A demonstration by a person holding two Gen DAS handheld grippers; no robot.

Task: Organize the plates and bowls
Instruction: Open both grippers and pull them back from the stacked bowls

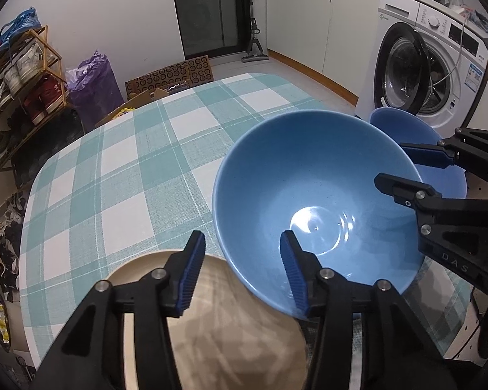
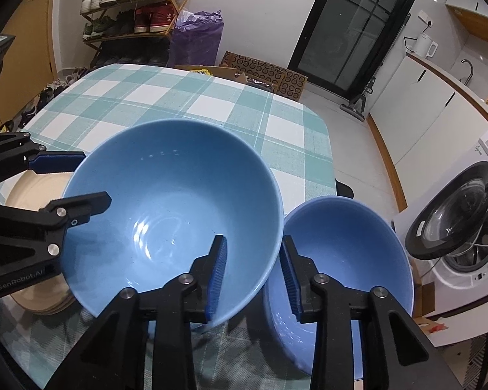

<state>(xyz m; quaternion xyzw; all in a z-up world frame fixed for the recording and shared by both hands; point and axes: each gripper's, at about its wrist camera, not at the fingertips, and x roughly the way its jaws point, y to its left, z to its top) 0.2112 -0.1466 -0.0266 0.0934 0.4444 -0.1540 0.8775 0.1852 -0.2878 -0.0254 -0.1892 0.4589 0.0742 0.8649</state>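
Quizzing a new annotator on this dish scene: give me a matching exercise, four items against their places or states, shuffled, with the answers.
Items:
1. large blue bowl
2. smaller blue bowl
3. beige plates
4. washing machine

Places or states:
A. stacked on the table, left of the large bowl
B. door hanging open
C. both hand-held grippers straddle its rim, one finger inside, one outside
D. sits right of the large bowl, beside it

Pairs: 1-C, 2-D, 3-A, 4-B
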